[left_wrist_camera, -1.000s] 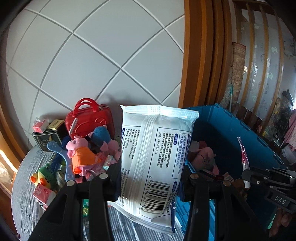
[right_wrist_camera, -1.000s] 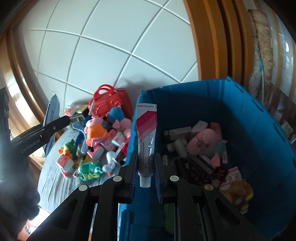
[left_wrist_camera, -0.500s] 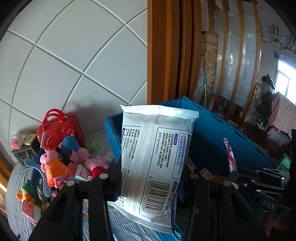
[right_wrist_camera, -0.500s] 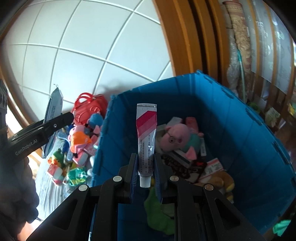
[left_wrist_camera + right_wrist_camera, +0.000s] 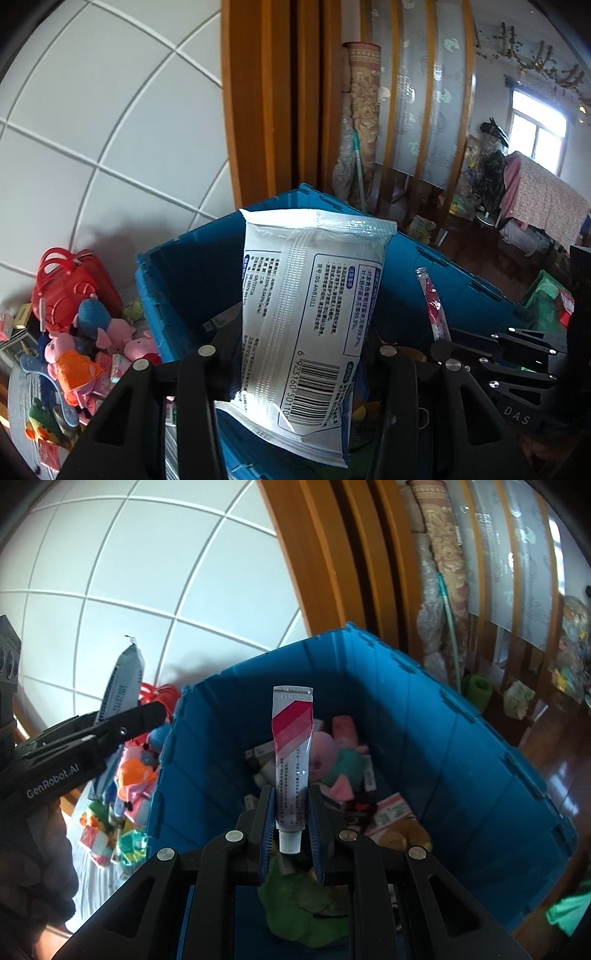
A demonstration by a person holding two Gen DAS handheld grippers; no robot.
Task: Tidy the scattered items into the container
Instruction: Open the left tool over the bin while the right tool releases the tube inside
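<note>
My left gripper (image 5: 303, 350) is shut on a white wet-wipes pack (image 5: 314, 295) with a barcode, held upright over the near left corner of the blue crate (image 5: 177, 251). My right gripper (image 5: 291, 805) is shut on a tube (image 5: 291, 738) with red and pink stripes, cap toward me, above the inside of the blue crate (image 5: 424, 716). In the left wrist view the right gripper (image 5: 439, 343) and its tube (image 5: 430, 302) show at the right. In the right wrist view the left gripper (image 5: 147, 716) and the pack (image 5: 122, 683) show edge-on at the left.
In the crate lie a pink pig plush (image 5: 328, 749), a green plush (image 5: 306, 904) and small boxes. Left of the crate is a pile of toys with a red handbag (image 5: 70, 280) and plush pigs (image 5: 70, 362). A tiled wall and a wooden door frame (image 5: 266, 110) stand behind.
Both grippers have swung right, away from the toy pile and over the crate, each keeping its item. The crate's inside now fills the right wrist view.
</note>
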